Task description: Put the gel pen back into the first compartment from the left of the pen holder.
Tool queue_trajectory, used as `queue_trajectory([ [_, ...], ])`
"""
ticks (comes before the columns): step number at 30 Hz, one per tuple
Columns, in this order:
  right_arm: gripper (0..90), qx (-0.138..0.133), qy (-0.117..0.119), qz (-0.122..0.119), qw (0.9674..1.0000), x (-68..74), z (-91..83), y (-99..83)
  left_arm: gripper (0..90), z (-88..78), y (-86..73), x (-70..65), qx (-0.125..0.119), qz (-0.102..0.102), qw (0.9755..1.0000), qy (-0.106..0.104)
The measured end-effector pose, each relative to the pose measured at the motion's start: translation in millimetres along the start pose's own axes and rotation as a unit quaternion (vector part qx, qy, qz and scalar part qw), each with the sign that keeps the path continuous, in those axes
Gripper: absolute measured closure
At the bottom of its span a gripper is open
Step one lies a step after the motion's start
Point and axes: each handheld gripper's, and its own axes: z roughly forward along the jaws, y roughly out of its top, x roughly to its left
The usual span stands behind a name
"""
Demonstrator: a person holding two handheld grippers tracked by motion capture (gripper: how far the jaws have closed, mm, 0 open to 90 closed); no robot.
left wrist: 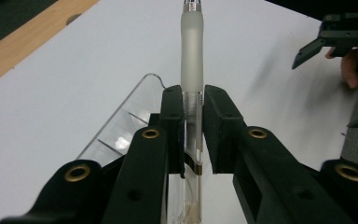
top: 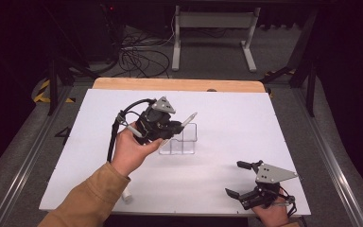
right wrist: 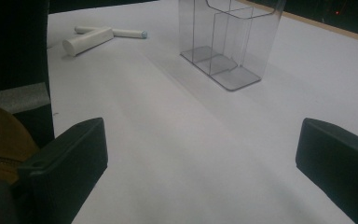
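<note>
A frosted pen [left wrist: 192, 51] stands clamped between the jaws of the left gripper [top: 172, 126], just above the clear plastic organizer [top: 185, 142] on the white table [top: 227, 118]. The right gripper [top: 246, 182], jaws spread wide and holding nothing, rests well apart near the table's edge.

The high view is evenly lit on the white table [top: 227, 118] while the room around it falls into near-black, and the picture is soft and grainy, with faint shadows under the hands. The left gripper view is bright and washed on the table, its own black jaws blurred up close, the pen [left wrist: 192, 51] fairly sharp with a pale sheen. The right gripper view is dimmer and bluish, the clear organizer [right wrist: 228, 42] throwing a soft grey shadow toward the camera, the near jaws out of focus.
</note>
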Motion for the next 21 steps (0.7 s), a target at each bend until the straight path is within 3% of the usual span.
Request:
queue_trajectory([
  [10,2.7,0.000,0.001,0.000,1.0000,-0.1,0.1,-0.1,78.9,5.5,2.2,21.6,-0.003,-0.012,0.9997,0.020],
  [21,2.7,0.001,0.001,-0.001,1.0000,0.0,0.1,-0.2,78.8,18.9,1.4,40.7,-0.025,-0.034,0.9987,0.030],
])
